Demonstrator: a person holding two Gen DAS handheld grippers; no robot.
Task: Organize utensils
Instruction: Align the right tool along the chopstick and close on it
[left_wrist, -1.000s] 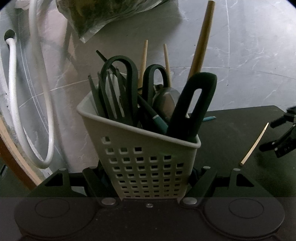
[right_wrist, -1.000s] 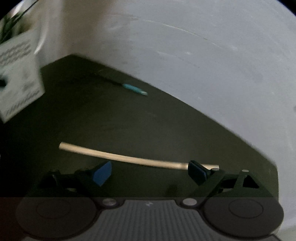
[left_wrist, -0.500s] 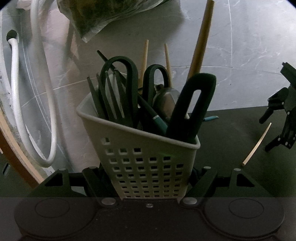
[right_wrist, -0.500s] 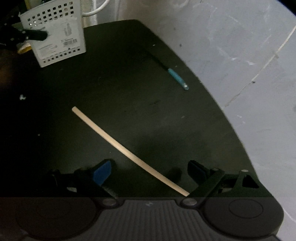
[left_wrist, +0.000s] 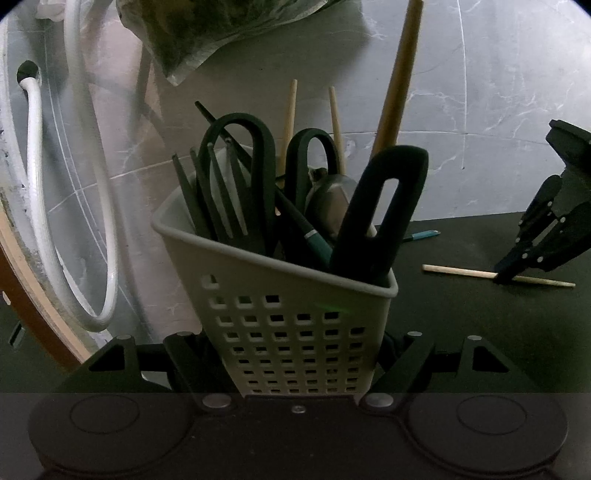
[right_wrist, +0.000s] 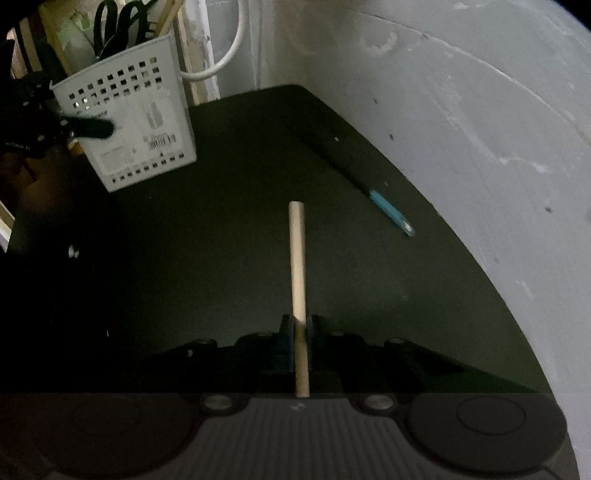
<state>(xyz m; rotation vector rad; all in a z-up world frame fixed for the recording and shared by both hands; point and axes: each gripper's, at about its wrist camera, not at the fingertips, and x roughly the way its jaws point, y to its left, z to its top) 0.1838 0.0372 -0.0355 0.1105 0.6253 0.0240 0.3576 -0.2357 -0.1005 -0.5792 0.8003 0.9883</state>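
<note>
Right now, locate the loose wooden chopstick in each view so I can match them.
Left wrist: wooden chopstick lies on the dark mat, far right, pinched by the right gripper.
Right wrist: chopstick bottom centre, running upward from the jaws.
Shared landmark: white perforated utensil basket.

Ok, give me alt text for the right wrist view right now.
The right gripper is closing on a wooden chopstick above a dark table. A teal-handled utensil lies right; the white utensil basket stands upper left.
</note>
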